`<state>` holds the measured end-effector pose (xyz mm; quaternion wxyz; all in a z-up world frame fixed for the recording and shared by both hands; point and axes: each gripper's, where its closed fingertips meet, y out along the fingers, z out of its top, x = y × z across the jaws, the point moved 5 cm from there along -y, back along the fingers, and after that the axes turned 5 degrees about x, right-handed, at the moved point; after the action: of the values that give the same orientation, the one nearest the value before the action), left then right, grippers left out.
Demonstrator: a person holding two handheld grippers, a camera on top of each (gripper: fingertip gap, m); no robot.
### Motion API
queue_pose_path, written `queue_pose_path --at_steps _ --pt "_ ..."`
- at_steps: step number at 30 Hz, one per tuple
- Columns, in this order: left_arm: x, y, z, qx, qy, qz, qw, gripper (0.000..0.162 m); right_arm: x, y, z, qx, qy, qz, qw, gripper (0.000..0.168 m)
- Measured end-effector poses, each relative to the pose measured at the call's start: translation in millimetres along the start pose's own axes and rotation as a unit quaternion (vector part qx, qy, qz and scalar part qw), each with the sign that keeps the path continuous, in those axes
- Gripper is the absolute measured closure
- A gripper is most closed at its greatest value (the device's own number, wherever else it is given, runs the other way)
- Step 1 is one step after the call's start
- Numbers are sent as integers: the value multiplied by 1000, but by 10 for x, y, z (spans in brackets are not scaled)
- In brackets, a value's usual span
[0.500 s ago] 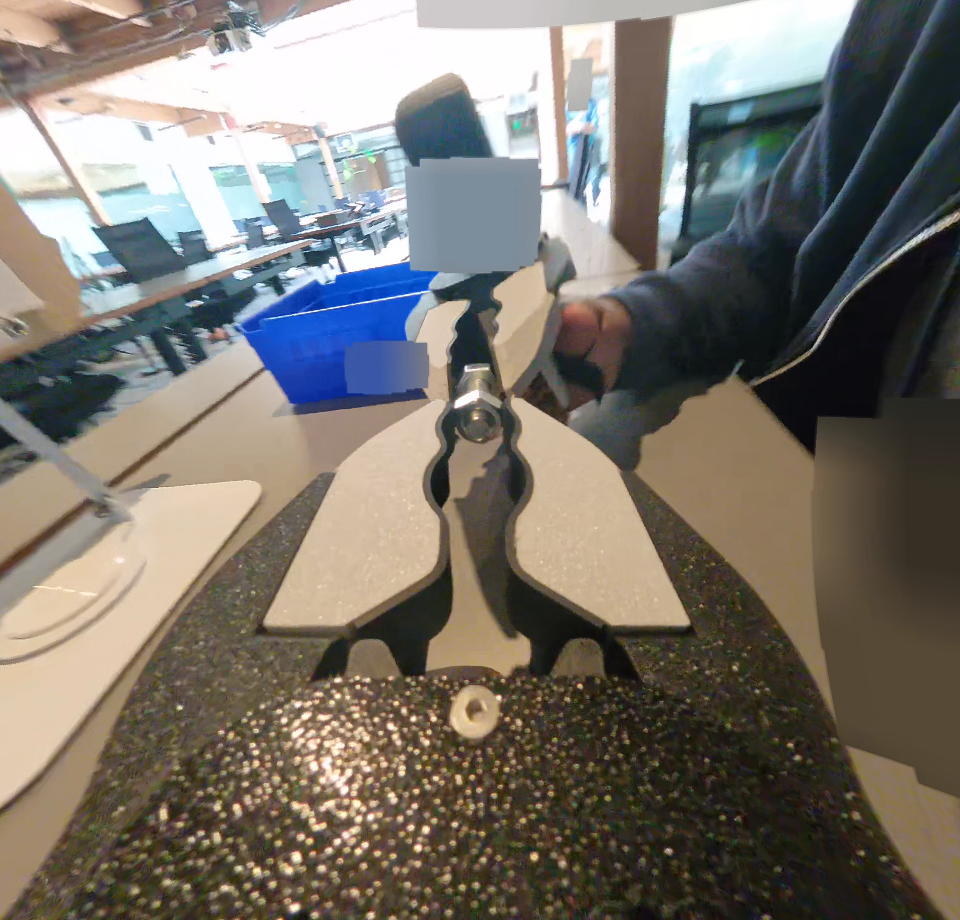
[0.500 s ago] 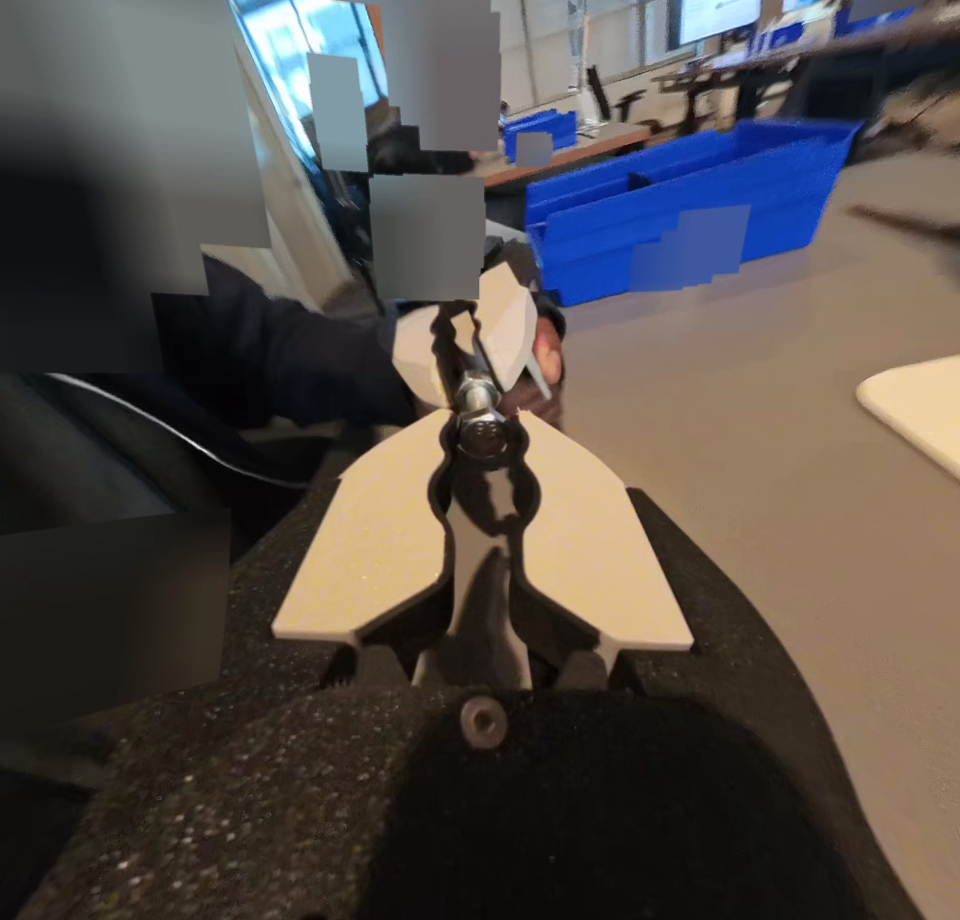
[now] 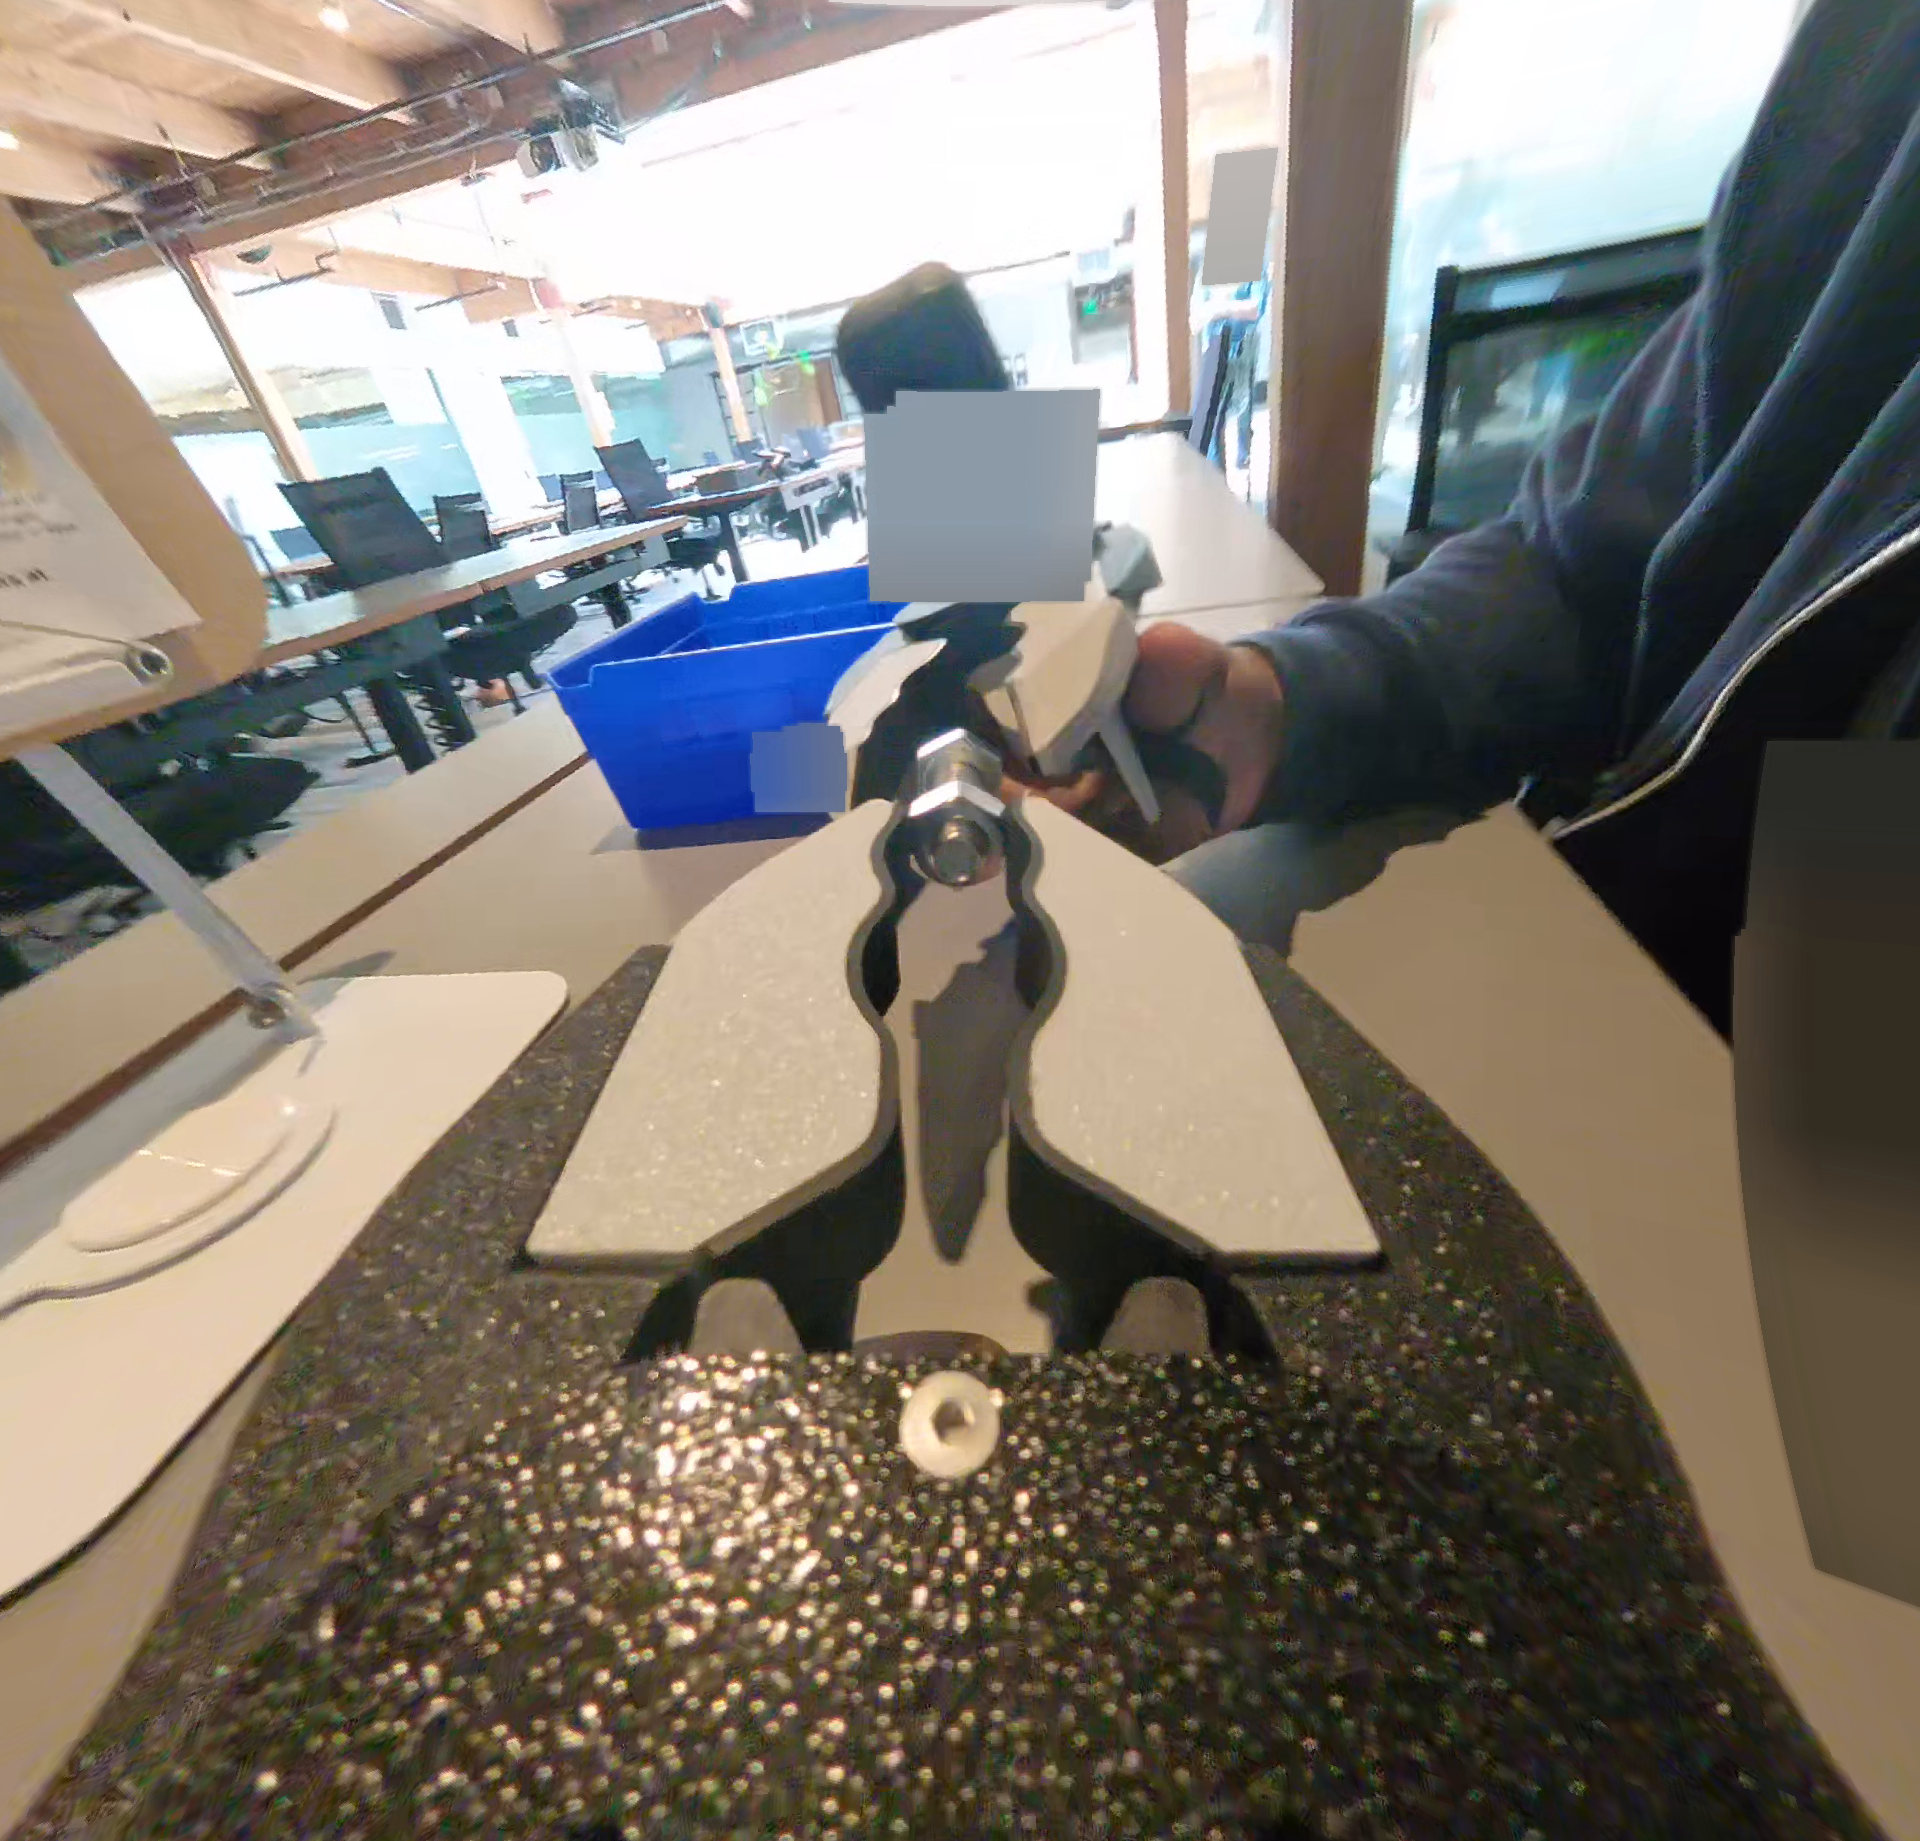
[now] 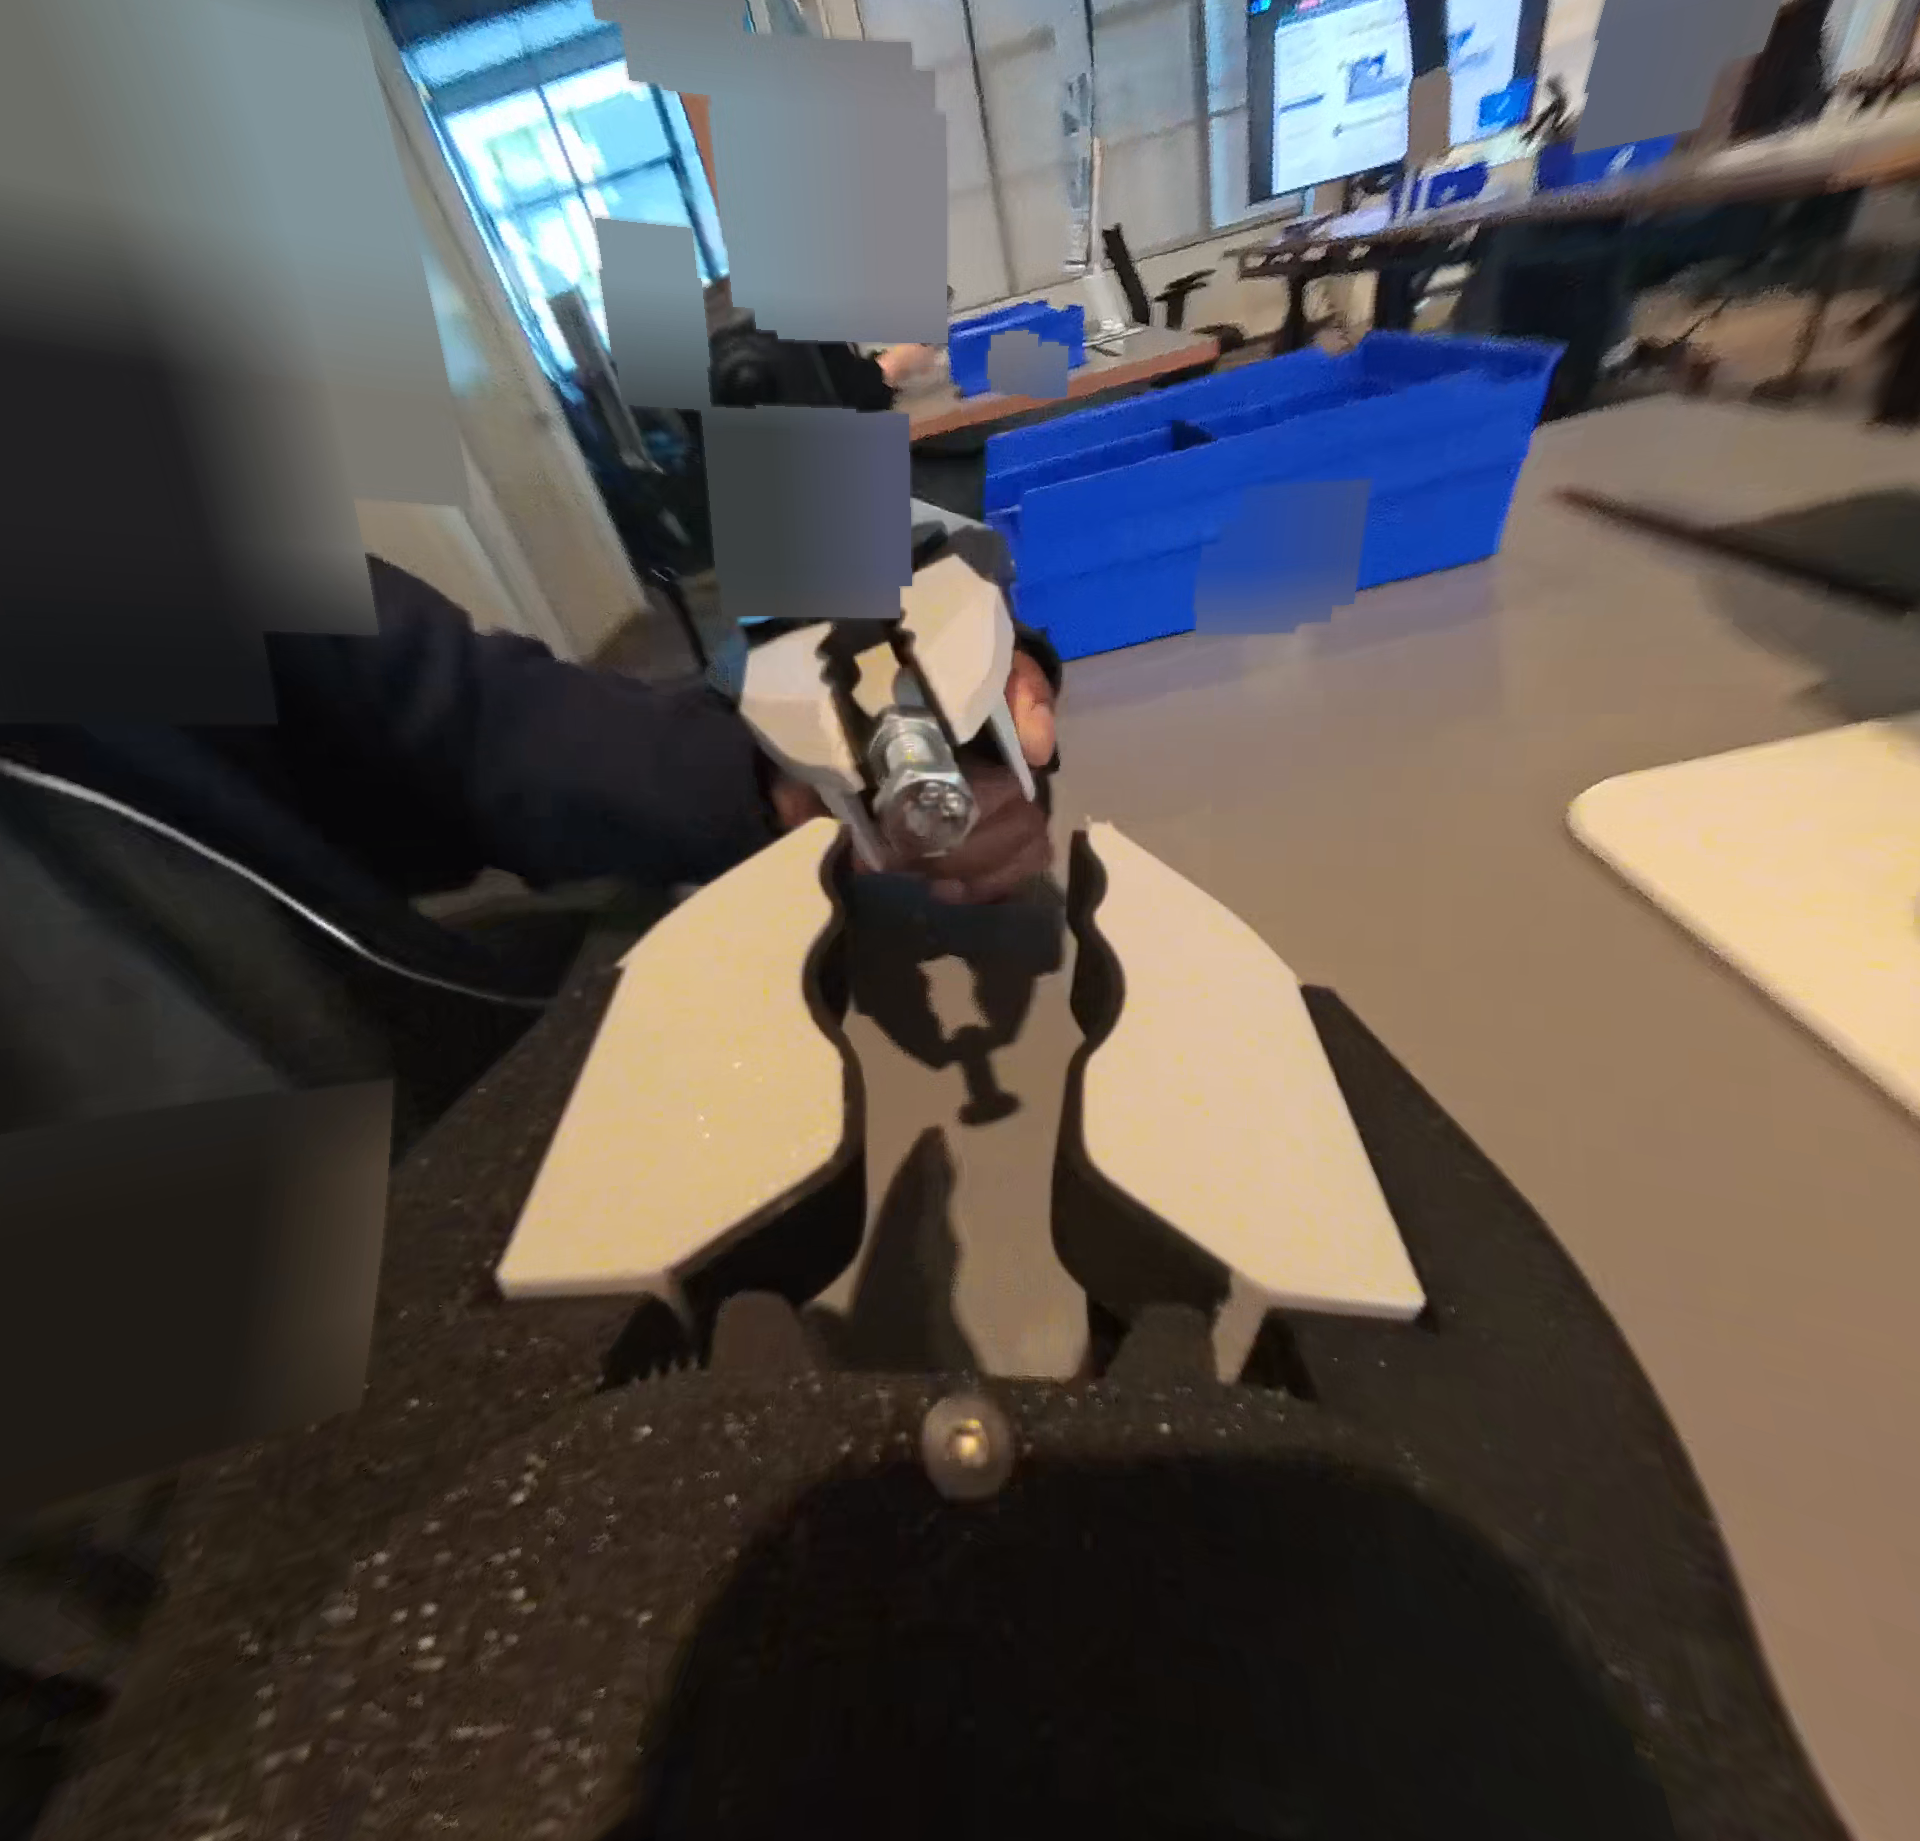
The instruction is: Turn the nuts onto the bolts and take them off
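1. My left claw (image 3: 951, 841) is clamped on the bolt (image 3: 958, 846), gripping it at its fingertips; the threaded end points back toward my camera.
2. Two nuts (image 3: 951, 773) sit on the bolt's shaft just past the left claw's tips, one snug behind the other.
3. In the right wrist view my right claw (image 4: 961, 841) stands apart, its fingers spread wide and touching nothing. The bolt hangs just ahead of its tips, with a clear gap on both sides.
4. From that same view the hex head of the bolt faces me, held up off the surface (image 4: 1455, 773) by the left claw opposite.
5. A hand (image 3: 1195, 711) in a dark sleeve (image 3: 1455, 648) holds the right claw's handle, seen beyond the bolt in the left wrist view.
6. A blue bin (image 3: 707, 711) sits on the surface behind the claws. It has an inner divider; I cannot tell what, if anything, lies in it.
7. A second, smaller blue bin (image 4: 1013, 337) rests on a farther desk; its contents are hidden.
8. A white stand base (image 3: 260, 1116) lies flat on the surface to my left.
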<state>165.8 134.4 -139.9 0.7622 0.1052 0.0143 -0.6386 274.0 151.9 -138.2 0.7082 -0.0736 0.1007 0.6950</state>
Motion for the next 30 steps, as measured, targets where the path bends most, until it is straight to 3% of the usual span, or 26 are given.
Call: queue_pose_path --at_steps 5,10,15,19,24,27,30 --pt "1 -2 -4 10 -46 -19 999 145 -126 18 18 -28 -137 -26 990 143" --pt "30 16 -19 8 -76 -44 996 145 -193 49 0 -33 -167 -27 985 151" --pt "37 18 -40 -1 -58 -39 998 145 -165 50 -16 -40 -103 -14 994 152" --pt "62 23 -76 -39 34 -11 999 145 -87 41 -62 -33 24 21 999 152" --pt "90 40 -102 -74 122 15 990 145 13 24 -123 -1 183 69 981 151" --pt "85 56 -120 -73 83 7 994 145 60 -8 -51 31 163 57 984 132" --pt "18 16 -52 -26 6 2 1000 145 54 -44 -2 10 42 7 999 127"
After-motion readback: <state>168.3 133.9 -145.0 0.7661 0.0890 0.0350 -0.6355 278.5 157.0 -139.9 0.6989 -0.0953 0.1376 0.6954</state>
